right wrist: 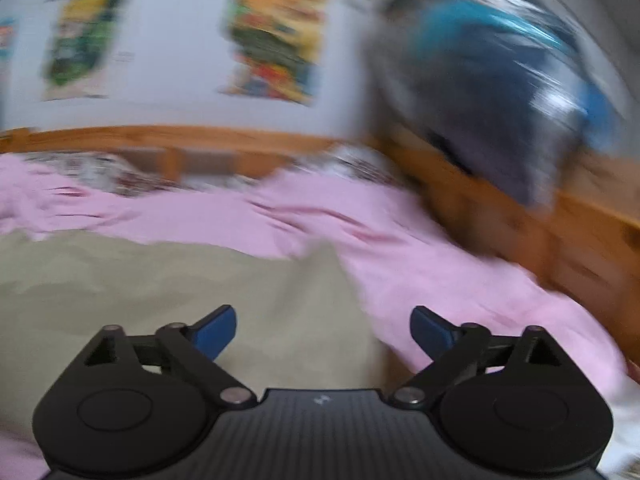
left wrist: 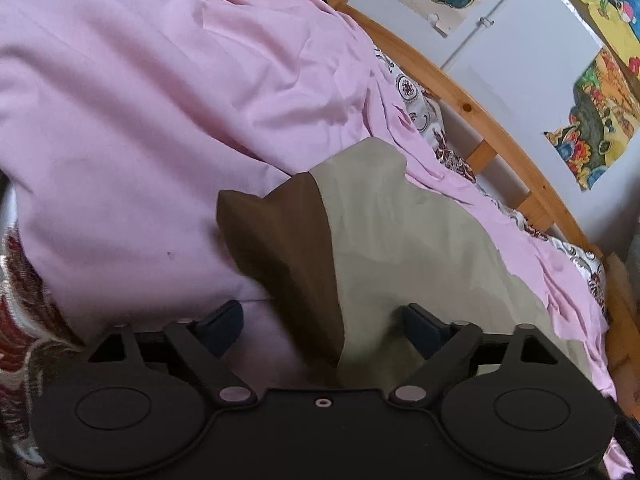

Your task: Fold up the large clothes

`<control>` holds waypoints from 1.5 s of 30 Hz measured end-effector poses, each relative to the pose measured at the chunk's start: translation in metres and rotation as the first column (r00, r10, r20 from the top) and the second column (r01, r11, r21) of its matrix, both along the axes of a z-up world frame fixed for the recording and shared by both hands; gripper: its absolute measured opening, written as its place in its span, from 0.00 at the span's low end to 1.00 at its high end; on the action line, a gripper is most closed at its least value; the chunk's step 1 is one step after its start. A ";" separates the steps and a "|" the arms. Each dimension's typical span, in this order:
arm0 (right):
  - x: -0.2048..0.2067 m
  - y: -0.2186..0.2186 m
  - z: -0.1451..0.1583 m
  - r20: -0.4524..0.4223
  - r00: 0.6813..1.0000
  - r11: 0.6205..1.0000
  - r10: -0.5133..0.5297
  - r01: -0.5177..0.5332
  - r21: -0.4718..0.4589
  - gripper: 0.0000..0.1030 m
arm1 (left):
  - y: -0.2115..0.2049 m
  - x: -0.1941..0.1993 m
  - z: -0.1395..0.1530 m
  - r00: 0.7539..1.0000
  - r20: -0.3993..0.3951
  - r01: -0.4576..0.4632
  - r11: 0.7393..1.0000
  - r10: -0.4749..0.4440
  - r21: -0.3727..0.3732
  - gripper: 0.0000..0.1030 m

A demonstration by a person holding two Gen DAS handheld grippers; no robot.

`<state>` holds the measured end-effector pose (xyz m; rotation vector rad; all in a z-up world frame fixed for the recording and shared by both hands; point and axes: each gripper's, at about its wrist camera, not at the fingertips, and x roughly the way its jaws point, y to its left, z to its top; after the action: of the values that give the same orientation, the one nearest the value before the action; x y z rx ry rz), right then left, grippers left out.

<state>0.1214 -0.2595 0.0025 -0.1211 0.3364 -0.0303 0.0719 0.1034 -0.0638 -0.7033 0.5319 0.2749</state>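
A large khaki garment (left wrist: 404, 240) with a dark brown panel (left wrist: 288, 248) lies bunched on a pink sheet (left wrist: 140, 100). My left gripper (left wrist: 322, 322) is open, its jaws wide apart, with the garment's fabric rising between the fingers; it is not clamped. In the blurred right wrist view the same khaki garment (right wrist: 160, 288) spreads flat at the lower left. My right gripper (right wrist: 323, 330) is open and empty, its fingers just above the garment's right edge where it meets the pink sheet (right wrist: 420, 248).
A wooden bed rail (left wrist: 460, 100) runs along the far side, also in the right wrist view (right wrist: 200, 140). A patterned cover (left wrist: 416, 96) shows under the sheet. Colourful pictures (left wrist: 596, 120) hang on the white wall. A blurred blue and grey bundle (right wrist: 500, 80) sits over the footboard.
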 end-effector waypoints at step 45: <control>0.005 0.101 -0.062 -0.100 0.977 0.968 0.187 -0.201 -0.153 1.00 | 0.003 0.012 -0.008 1.000 -0.015 0.014 1.000 -0.014 -0.002 0.99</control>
<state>0.1262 -0.1587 -0.0591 -0.3172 0.4057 0.1422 0.0843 0.1061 -0.0714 -0.6993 0.5515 0.2670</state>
